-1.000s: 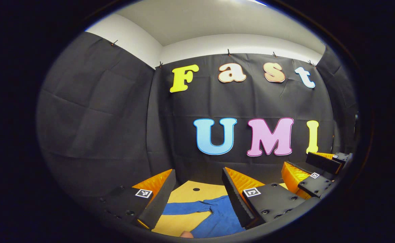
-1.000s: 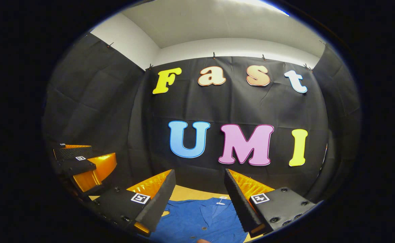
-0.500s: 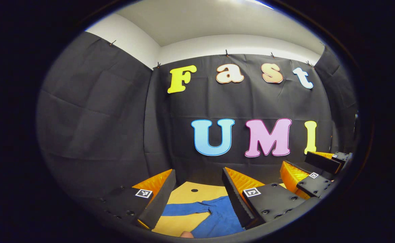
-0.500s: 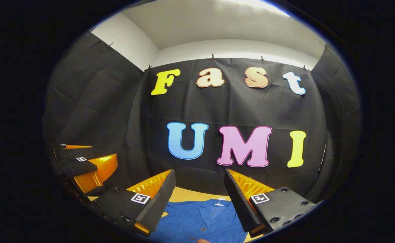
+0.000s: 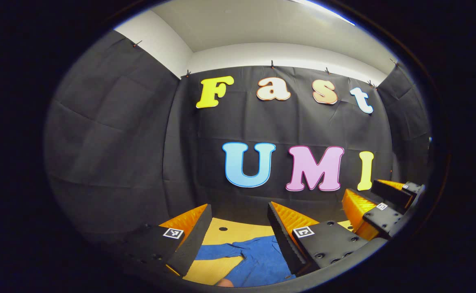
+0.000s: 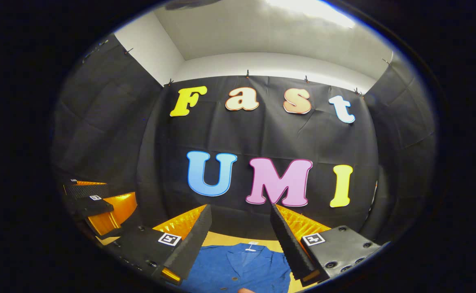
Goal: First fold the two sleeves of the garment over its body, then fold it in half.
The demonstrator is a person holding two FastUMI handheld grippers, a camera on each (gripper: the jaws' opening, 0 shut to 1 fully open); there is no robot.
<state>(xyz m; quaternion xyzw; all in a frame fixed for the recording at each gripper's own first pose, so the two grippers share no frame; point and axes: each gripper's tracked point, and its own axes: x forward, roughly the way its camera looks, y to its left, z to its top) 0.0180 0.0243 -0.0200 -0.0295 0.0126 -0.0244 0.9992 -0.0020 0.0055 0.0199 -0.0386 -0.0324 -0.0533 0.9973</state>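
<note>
Both grippers are hovering, jaws spread, empty. Blue shirt (image 6: 238, 270) is lying flat on worktop (image 5: 238, 230) below; sleeve (image 5: 217, 253) is stretching leftward beneath left gripper (image 5: 238, 228), nearer it than right gripper (image 6: 240, 228).

Both cameras rode above the table (image 5: 225, 238) and faced the booth's back wall, tilted well up so that ceiling showed. The left gripper view looked from the left, catching the right gripper (image 5: 378, 201) at its right edge; the right gripper view caught the left gripper (image 6: 99, 201) at its left. Both shared the blue shirt (image 6: 242, 266).
</note>
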